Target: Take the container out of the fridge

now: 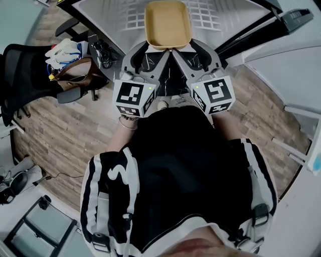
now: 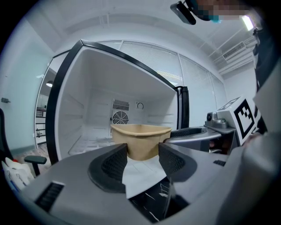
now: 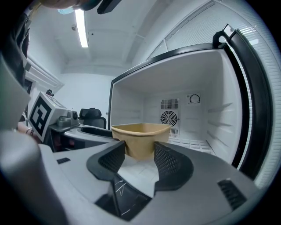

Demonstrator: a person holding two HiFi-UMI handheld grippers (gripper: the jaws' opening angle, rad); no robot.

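Observation:
A tan, empty, tray-shaped container point(image 1: 167, 24) hangs at the open mouth of the fridge point(image 1: 210, 15), above its white wire shelf. My left gripper point(image 1: 153, 49) is shut on the container's near left corner. The right gripper point(image 1: 181, 49) is shut on the near right corner. In the left gripper view the container point(image 2: 140, 136) sits at the tips of the left gripper point(image 2: 143, 156), its wall pinched between the jaws. The right gripper view shows the same container point(image 3: 140, 134) held by the right gripper point(image 3: 139, 151). Behind it the fridge interior point(image 3: 197, 127) holds nothing else.
The fridge's dark-edged door point(image 1: 281, 25) stands open at the right. A black office chair point(image 1: 20, 75) and a brown bag point(image 1: 75, 70) with loose items stand on the wooden floor at the left. A round fan vent point(image 2: 119, 117) is set in the fridge's back wall.

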